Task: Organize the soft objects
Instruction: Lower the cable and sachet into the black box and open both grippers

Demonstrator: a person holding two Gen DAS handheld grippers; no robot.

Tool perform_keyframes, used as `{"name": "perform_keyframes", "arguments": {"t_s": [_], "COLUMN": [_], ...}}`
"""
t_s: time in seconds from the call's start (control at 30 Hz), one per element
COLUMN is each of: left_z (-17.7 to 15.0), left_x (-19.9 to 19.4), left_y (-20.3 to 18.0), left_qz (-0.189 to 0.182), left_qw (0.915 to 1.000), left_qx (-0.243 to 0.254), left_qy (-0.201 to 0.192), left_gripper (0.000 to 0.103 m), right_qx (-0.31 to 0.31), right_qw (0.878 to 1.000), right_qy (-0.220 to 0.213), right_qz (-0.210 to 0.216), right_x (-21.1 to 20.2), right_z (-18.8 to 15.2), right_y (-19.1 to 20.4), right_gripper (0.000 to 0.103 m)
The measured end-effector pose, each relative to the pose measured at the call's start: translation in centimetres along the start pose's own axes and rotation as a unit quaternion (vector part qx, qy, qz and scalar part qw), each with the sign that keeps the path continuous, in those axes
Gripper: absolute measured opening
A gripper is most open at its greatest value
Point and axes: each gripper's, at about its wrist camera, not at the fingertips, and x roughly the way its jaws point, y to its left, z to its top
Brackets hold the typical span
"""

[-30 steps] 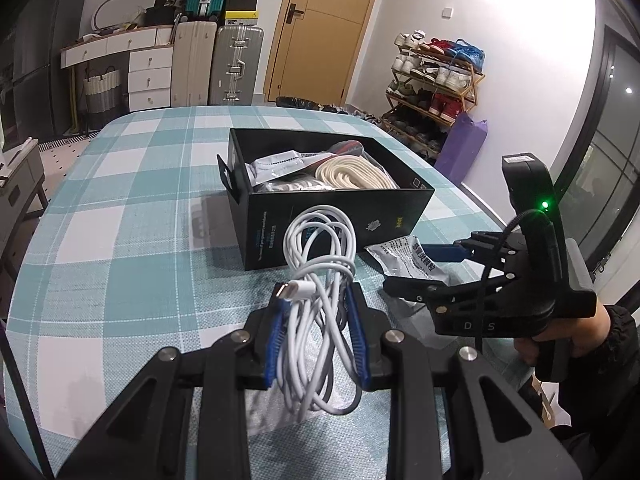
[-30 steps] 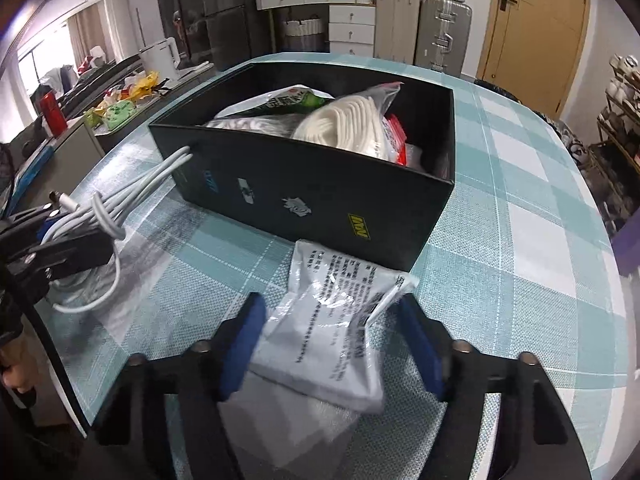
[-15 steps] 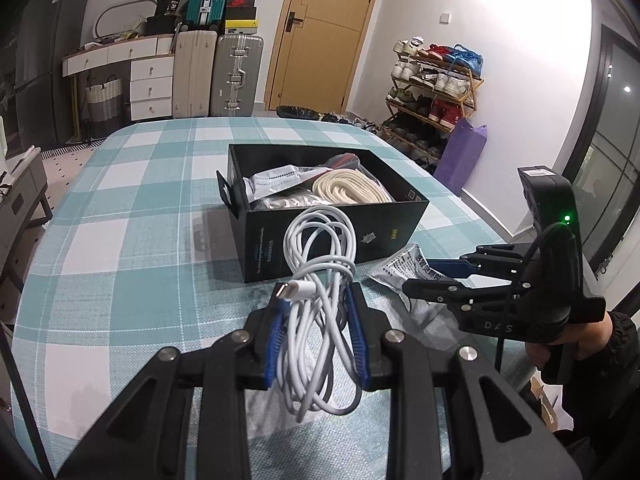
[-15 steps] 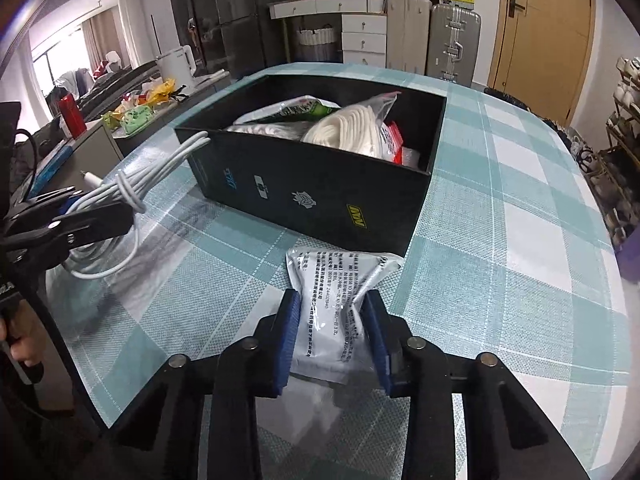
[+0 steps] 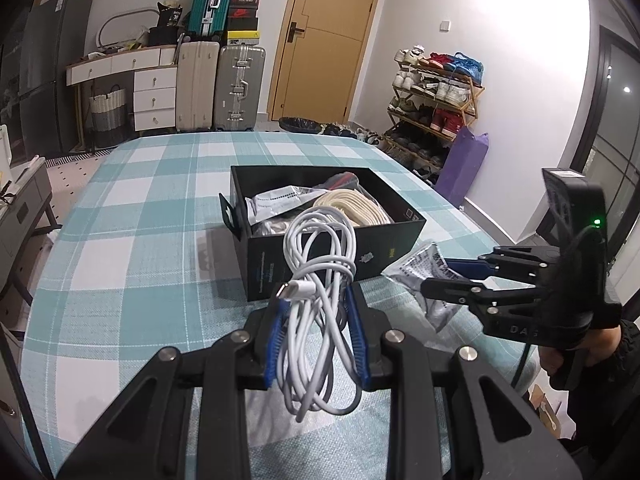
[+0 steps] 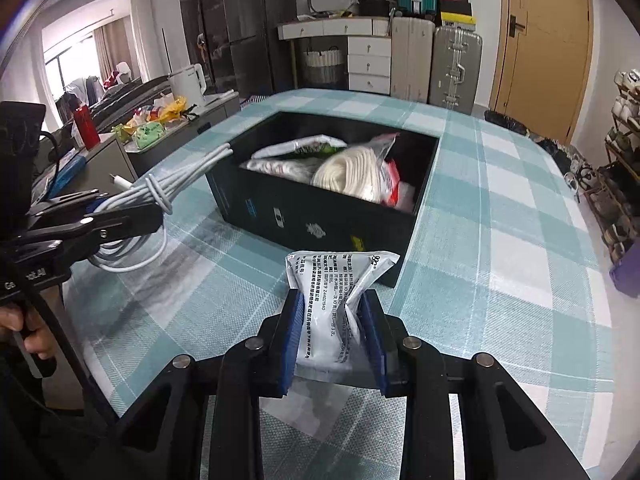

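My left gripper [image 5: 316, 308] is shut on a coiled white cable [image 5: 320, 276], held just off the checked tablecloth in front of the black box [image 5: 320, 256]. That cable [image 6: 160, 192] also shows at the left of the right wrist view, reaching toward the box's near corner. My right gripper [image 6: 332, 316] is shut on a silver printed pouch [image 6: 336, 292], crumpled between the blue pads and lifted off the cloth. In the left wrist view the pouch [image 5: 420, 268] hangs from the right gripper [image 5: 448, 276] beside the box. The box [image 6: 320, 216] holds a cream rope coil [image 6: 348, 172] and other packets.
The table with the teal checked cloth [image 5: 132, 240] drops off at the right near a purple bag [image 5: 464, 168] and a shoe rack [image 5: 436, 96]. Suitcases [image 5: 236, 84] and drawers stand behind. A low side table [image 6: 132, 136] with a red bottle sits left of the table.
My right gripper closed on the silver pouch and raised it off the cloth, crumpling it. The left gripper kept its hold on the cable and stayed nearly in place.
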Motion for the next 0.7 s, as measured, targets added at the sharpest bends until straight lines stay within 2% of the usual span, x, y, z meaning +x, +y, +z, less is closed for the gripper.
{"name": "perform_keyframes", "arguments": {"t_s": [0.37,0.7], "left_z": [2.1,4.9], "left_x": [-0.1,0.6], "left_y": [-0.2,-0.5], "left_qz": [0.012,0.018], "left_qw": [0.9998,0.9995], "left_qx": [-0.002,0.006], "left_qy": [-0.017,-0.026], "left_gripper": [0.027,0.027], "right_qx": [0.005,0.007], "right_qw": [0.999,0.997], "right_qy": [-0.051,-0.083], "right_qz": [0.003,0.004], "right_x": [-3.6,-4.9], "right_z": [1.6,3.6], "right_y": [-0.3,-0.4], "right_gripper": [0.030,0.030]}}
